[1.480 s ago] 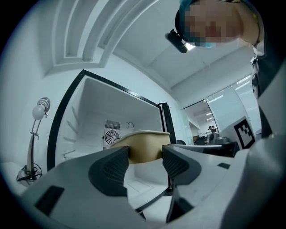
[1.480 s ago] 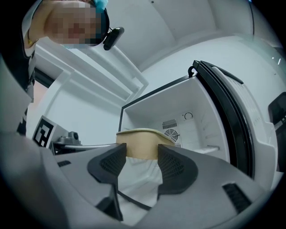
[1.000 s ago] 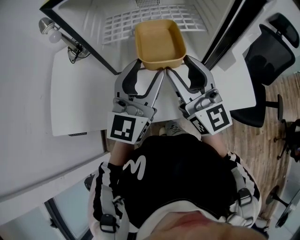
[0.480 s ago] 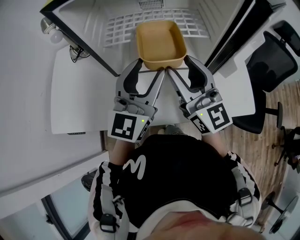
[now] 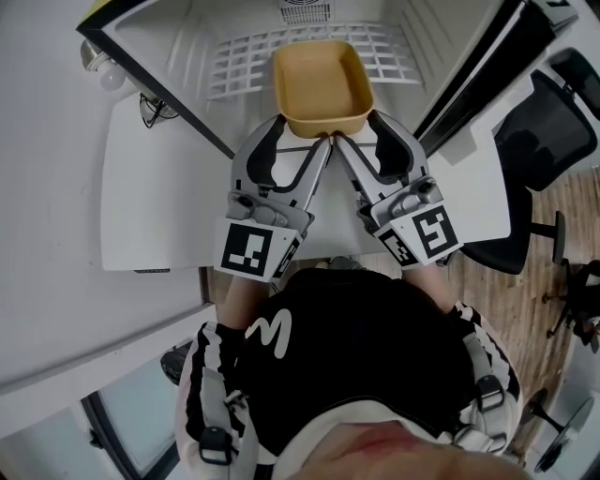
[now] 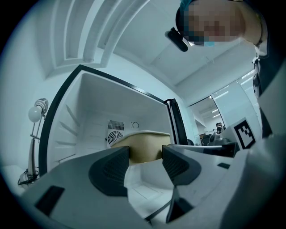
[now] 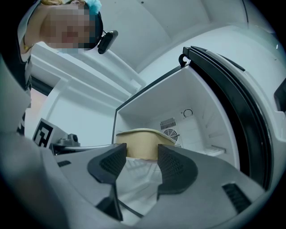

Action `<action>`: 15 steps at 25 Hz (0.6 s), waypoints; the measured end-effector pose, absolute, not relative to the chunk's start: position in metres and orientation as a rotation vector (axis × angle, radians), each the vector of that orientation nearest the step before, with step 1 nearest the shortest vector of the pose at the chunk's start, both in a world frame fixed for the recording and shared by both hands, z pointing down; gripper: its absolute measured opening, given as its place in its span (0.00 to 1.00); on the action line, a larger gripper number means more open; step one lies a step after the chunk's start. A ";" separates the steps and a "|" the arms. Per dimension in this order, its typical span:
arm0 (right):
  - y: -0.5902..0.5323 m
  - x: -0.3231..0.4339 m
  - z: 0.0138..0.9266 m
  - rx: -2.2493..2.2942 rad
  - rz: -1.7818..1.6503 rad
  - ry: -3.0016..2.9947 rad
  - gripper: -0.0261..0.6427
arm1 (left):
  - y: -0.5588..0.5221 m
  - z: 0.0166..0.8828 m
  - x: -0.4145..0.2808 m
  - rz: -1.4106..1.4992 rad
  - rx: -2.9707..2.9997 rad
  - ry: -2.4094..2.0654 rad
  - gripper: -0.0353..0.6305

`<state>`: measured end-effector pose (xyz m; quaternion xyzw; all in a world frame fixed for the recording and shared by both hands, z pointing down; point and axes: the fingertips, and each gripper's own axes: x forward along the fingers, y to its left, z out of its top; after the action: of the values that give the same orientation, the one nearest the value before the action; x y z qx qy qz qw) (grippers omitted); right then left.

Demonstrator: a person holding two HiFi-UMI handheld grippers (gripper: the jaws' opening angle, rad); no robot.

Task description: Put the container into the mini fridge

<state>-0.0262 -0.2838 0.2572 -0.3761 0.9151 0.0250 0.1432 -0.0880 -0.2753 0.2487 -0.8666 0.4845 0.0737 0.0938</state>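
A tan, empty rectangular container (image 5: 322,86) sits at the mouth of the open mini fridge (image 5: 178,28), over its white wire shelf (image 5: 242,58). My left gripper (image 5: 302,133) is shut on the container's near left corner. The right gripper (image 5: 356,131) is shut on its near right corner. In the left gripper view the container (image 6: 142,146) fills the gap between the left gripper (image 6: 145,157) jaws. The right gripper view shows the container (image 7: 139,144) between the right gripper (image 7: 142,155) jaws. Whether it rests on the shelf is hidden.
The fridge's dark-framed door (image 5: 473,66) stands open at the right. A white desk (image 5: 155,192) with a lamp (image 5: 101,67) lies to the left. A black office chair (image 5: 548,127) stands at the right. A fan grille (image 6: 115,135) marks the fridge's back wall.
Both grippers and the container have shifted slightly forward, farther over the wire shelf. The grip on it is unchanged.
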 end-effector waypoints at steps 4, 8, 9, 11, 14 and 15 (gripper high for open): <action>-0.291 -0.027 0.258 -1.085 0.072 2.640 0.38 | -0.282 0.250 -0.089 0.215 -2.575 1.438 0.41; -0.296 -0.028 0.258 -1.083 0.063 2.636 0.38 | -0.288 0.249 -0.090 0.214 -2.573 1.438 0.41; -0.298 -0.028 0.258 -1.081 0.062 2.636 0.38 | -0.289 0.249 -0.090 0.215 -2.573 1.439 0.41; -0.300 -0.028 0.257 -1.079 0.060 2.635 0.38 | -0.292 0.248 -0.090 0.214 -2.573 1.441 0.41; -0.304 -0.029 0.257 -1.080 0.060 2.634 0.38 | -0.296 0.249 -0.090 0.207 -2.573 1.440 0.41; -0.305 -0.029 0.258 -1.081 0.060 2.635 0.38 | -0.297 0.249 -0.090 0.205 -2.574 1.438 0.41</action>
<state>-0.0288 -0.3054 0.2578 -0.3754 0.9151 0.0210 0.1458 -0.0905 -0.2970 0.2487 -0.8670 0.4846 0.0692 0.0929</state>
